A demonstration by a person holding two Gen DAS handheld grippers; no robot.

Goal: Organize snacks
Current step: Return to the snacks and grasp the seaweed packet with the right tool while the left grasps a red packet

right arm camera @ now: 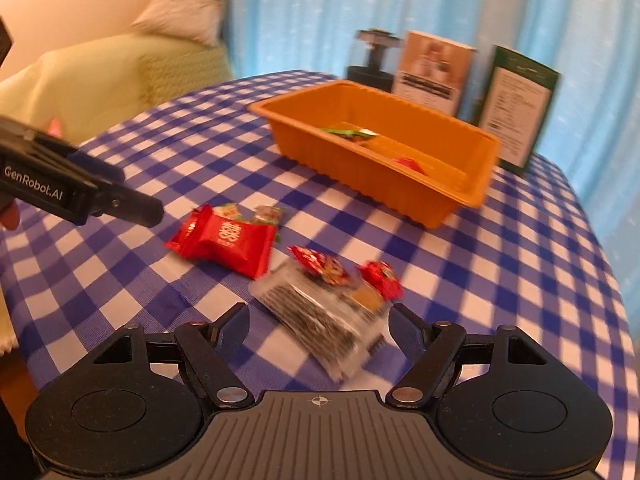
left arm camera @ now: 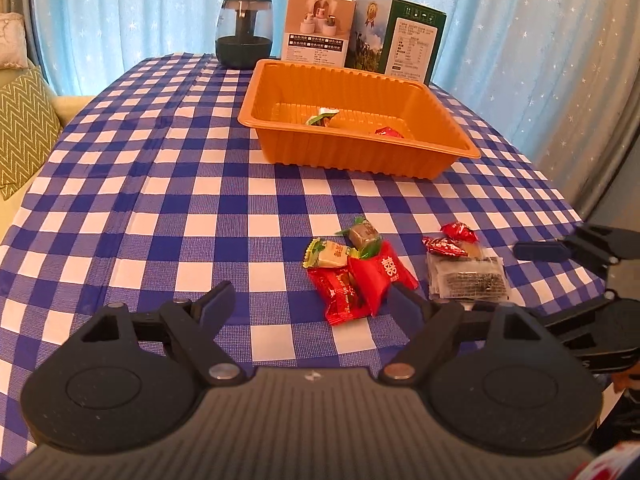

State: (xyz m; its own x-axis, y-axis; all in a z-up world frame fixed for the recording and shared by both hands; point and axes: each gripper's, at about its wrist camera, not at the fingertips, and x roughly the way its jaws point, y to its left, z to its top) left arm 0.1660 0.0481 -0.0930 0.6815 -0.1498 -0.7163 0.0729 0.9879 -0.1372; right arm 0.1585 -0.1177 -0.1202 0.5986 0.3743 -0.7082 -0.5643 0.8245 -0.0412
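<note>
A: Currently, what is the left gripper [left arm camera: 310, 306] state?
B: Spread wide, holding nothing; red snack packets [left arm camera: 360, 280] lie between its fingertips, lower centre of frame.
A: Right gripper [right arm camera: 318, 322]?
B: Also spread, empty, over the clear packet [right arm camera: 320, 320]. Orange tray [left arm camera: 360, 148] sits upper centre on the desk [left arm camera: 160, 200].

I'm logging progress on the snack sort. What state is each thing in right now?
Left tongs: open, empty, above the table.
Right tongs: open, empty, over the clear packet.
Tray: upright, two snacks inside.
Red pack: on the cloth, leaning on other sweets.
Clear packet: flat on the cloth.
Boxes: upright, closed.
Jar: upright, lid on.
</note>
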